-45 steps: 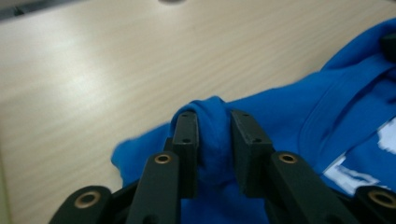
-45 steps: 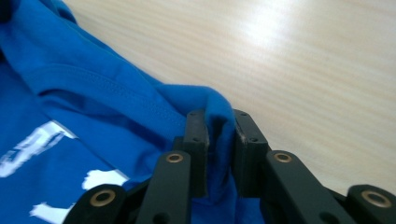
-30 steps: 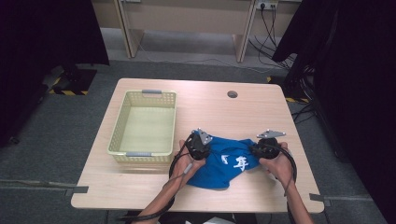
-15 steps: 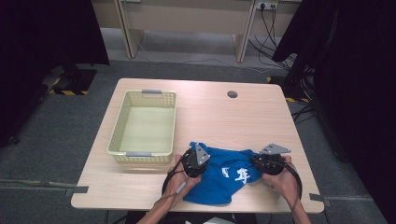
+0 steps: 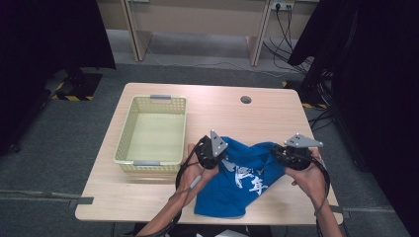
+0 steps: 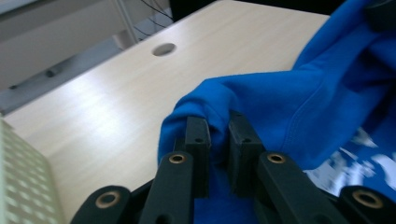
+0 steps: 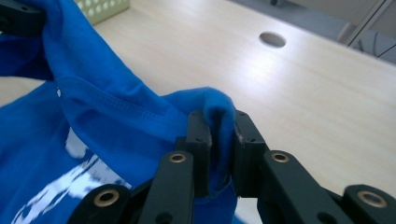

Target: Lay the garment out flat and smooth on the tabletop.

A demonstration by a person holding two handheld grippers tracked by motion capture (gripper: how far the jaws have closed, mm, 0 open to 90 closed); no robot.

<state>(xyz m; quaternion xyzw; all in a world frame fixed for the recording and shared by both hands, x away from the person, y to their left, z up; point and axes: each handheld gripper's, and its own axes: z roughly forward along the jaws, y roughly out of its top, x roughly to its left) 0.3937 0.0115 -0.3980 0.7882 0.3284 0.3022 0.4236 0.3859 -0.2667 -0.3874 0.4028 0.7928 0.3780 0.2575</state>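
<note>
Two tongs grip one blue T-shirt (image 5: 242,180) at the near edge of the desk (image 5: 217,106). In the high view the left tongs (image 5: 213,154) pinch the shirt's upper left corner and the right tongs (image 5: 282,157) pinch its upper right corner, so the top edge of the cloth hangs in a shallow sag between them while the lower part lies on the desk, its bottom hem close to the near edge. White printed characters show on the front of the shirt.

From the left gripper view, the left tongs (image 6: 218,135) have just been closing and are clamped on a bunched fold of blue fabric, which bulges up over the tips of the pads. From the right gripper view, the right tongs (image 7: 220,135) have just been closing too and are clamped on another fold of the same shirt, the cloth squeezed narrow between the pads with a stitched seam running off to the left.

Beside the shirt, toward the left half of the desk, stands a pale yellow-green basket (image 5: 129,129) with grey handles at both short ends; the left hand (image 5: 195,165) is just beside its near right corner. Farther back a round cable hole (image 5: 245,99) is cut into the wooden top, well apart from the shirt
</note>
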